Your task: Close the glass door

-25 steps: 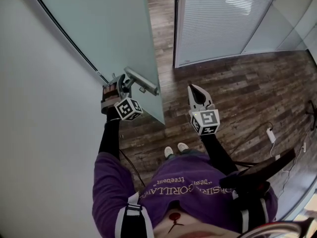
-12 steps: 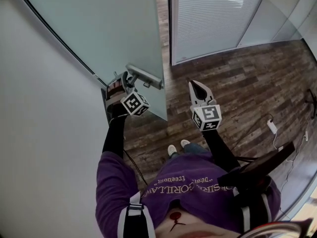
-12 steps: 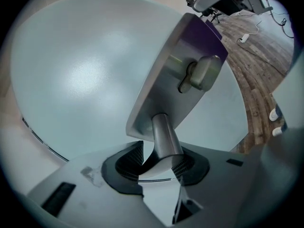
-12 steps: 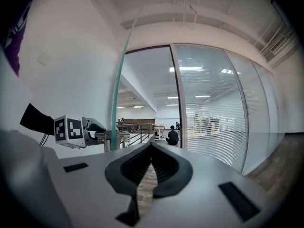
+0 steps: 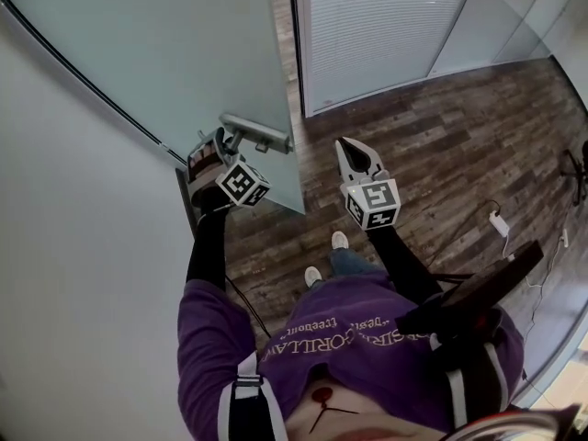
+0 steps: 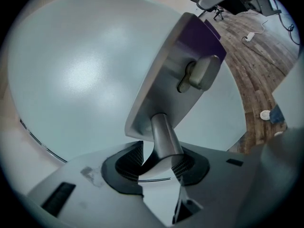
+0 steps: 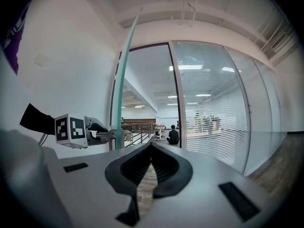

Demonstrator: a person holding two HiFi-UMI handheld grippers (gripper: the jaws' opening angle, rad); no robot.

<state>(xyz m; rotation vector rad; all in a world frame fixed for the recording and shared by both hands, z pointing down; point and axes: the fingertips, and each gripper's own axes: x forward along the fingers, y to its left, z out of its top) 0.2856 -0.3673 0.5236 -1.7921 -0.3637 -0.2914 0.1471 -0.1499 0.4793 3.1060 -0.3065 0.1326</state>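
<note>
The frosted glass door [image 5: 184,72] stands part open at the upper left of the head view. Its metal lever handle [image 5: 257,134] sticks out near the free edge. My left gripper [image 5: 225,150] is shut on the handle's round neck [image 6: 164,137], with the dark pads on either side of it below the handle plate [image 6: 175,75]. To the right of the door my right gripper [image 5: 354,159] hovers shut, holding nothing and touching nothing. In the right gripper view I see the door's thin green edge [image 7: 124,80] and the left gripper [image 7: 97,129] at the handle.
A glass partition with white blinds [image 5: 386,26] and its frame stand just right of the door's edge. A white wall [image 5: 73,246] runs along the left. On the wood floor [image 5: 441,154] lie a power strip with cable [image 5: 498,220]; a dark chair [image 5: 478,292] is at the right.
The door's free edge has swung closer to the partition frame, with my left gripper still on the handle. The right gripper has drifted slightly left along with it.
</note>
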